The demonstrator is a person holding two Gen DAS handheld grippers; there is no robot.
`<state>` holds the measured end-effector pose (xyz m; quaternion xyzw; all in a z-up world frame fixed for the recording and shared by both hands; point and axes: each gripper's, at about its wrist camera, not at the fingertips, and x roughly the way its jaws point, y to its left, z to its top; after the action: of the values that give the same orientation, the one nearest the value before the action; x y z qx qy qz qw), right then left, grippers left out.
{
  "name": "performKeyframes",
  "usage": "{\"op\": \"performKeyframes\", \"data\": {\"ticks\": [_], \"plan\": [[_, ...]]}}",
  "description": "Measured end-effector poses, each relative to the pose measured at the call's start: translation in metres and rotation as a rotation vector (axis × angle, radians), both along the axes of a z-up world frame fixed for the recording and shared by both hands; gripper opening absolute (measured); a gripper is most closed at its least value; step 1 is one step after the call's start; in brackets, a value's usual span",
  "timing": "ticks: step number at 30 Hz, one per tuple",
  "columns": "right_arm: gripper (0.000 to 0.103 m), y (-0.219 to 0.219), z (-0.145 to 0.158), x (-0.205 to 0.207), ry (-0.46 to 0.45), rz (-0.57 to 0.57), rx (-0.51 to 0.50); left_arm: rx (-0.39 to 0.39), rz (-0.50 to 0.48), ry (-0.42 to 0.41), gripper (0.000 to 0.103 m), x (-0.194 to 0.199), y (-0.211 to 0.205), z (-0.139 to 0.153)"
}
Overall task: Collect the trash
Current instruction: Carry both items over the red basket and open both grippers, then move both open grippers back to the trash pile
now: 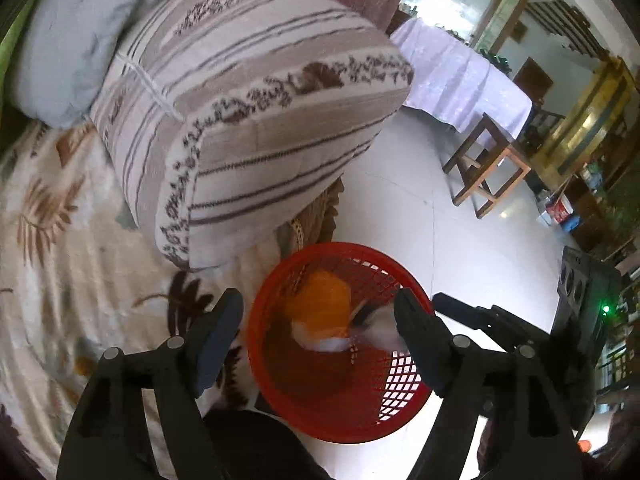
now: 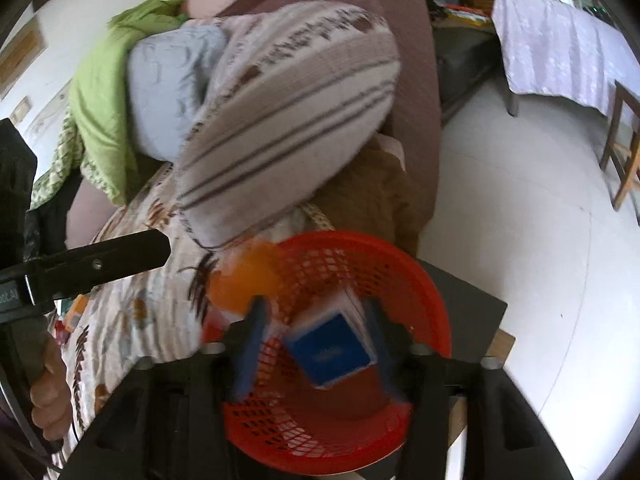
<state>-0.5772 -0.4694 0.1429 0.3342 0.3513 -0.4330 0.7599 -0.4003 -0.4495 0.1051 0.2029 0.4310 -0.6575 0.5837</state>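
- Left wrist view: I am looking down over a bed with a leaf-print bedspread (image 1: 60,264); a striped folded quilt (image 1: 248,112) and a pale blue pillow (image 1: 80,40) are lying on it. Past the bed edge, white tiled floor (image 1: 420,184) is opening toward a wooden stool (image 1: 486,164) and a table under a lilac cloth (image 1: 460,76).
- The left gripper (image 1: 318,334) is hanging wide open and empty over a red mesh basket (image 1: 320,412) sitting just beside the bed edge. An orange wrapper (image 1: 320,304) and some white scraps (image 1: 380,336) are lying inside the basket.
- Right wrist view: the same red basket (image 2: 320,436) is resting on a dark stand (image 2: 472,316), with open floor (image 2: 520,240) to the right.
- The right gripper (image 2: 314,344) is partly open around a blue box (image 2: 332,350) over the basket; motion blur is hiding whether the pads are touching it, so I cannot tell if it is gripped.
- The left gripper's finger (image 2: 104,260) is reaching in over the bedspread.
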Motion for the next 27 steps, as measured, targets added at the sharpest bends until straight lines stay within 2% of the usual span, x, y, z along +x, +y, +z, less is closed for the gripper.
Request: {"op": "performKeyframes", "data": {"ticks": [2,4,9,13,17,20,22,27], "plan": [[0.081,-0.001,-0.001,-0.001,-0.001,-0.005,-0.008,0.004,0.019,0.004,0.077,0.005,0.005,-0.001],[0.081,0.0,0.001,0.005,0.013,0.005,-0.024,-0.006,0.048,-0.03,0.077,0.013,0.017,0.002],[0.081,0.013,0.005,0.032,0.016,0.059,-0.041,-0.032,0.185,-0.11,0.077,0.046,0.056,0.013],[0.081,0.032,0.012,0.067,0.018,0.142,-0.07,-0.036,0.32,-0.176,0.084,0.081,0.101,0.02],[0.082,0.06,0.022,0.108,0.03,0.215,-0.14,-0.039,0.461,-0.202,0.086,0.121,0.152,0.03],[0.091,0.085,0.025,0.147,0.029,0.301,-0.201,-0.031,0.579,-0.229,0.087,0.16,0.195,0.033],[0.091,0.1,0.021,0.177,0.031,0.381,-0.188,-0.02,0.652,-0.251,0.087,0.184,0.224,0.033],[0.091,0.133,-0.005,0.227,-0.05,0.533,-0.086,0.043,0.858,-0.335,0.087,0.255,0.304,0.02]]}}
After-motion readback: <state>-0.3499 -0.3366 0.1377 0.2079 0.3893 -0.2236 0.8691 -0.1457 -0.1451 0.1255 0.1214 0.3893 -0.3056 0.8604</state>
